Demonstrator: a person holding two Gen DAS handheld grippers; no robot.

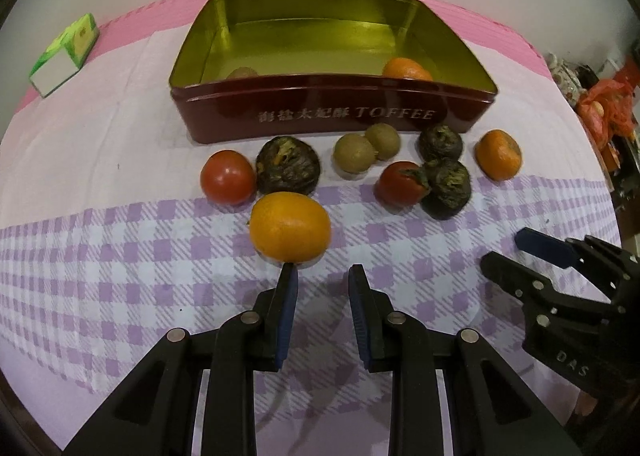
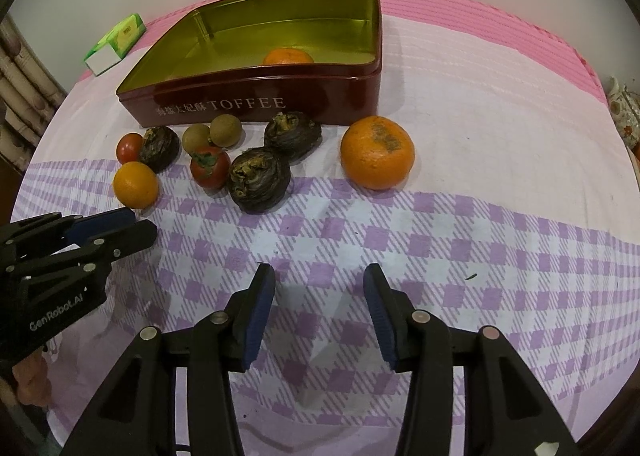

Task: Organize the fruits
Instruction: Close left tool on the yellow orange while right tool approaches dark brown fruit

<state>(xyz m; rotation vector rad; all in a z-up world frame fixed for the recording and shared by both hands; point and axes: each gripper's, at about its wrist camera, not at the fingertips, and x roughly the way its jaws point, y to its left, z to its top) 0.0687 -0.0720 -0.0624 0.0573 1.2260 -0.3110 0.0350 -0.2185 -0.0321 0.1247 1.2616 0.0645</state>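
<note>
A dark red toffee tin [image 1: 320, 116] with a gold inside stands open at the back; it also shows in the right wrist view [image 2: 256, 106]. An orange [image 1: 406, 69] and a brown kiwi [image 1: 242, 73] lie in it. In front lie tomatoes [image 1: 227, 177], dark wrinkled fruits [image 1: 288, 165], kiwis [image 1: 354, 156] and oranges. My left gripper [image 1: 322, 274] is open and empty just behind a yellow-orange fruit [image 1: 290, 226]. My right gripper [image 2: 319, 276] is open and empty, well short of a large orange [image 2: 377, 152].
A green and white box [image 1: 66, 52] lies at the back left of the checked cloth. Clutter with a red bag [image 1: 608, 104] stands past the table's right edge. The right gripper [image 1: 532, 256] shows at the right of the left wrist view.
</note>
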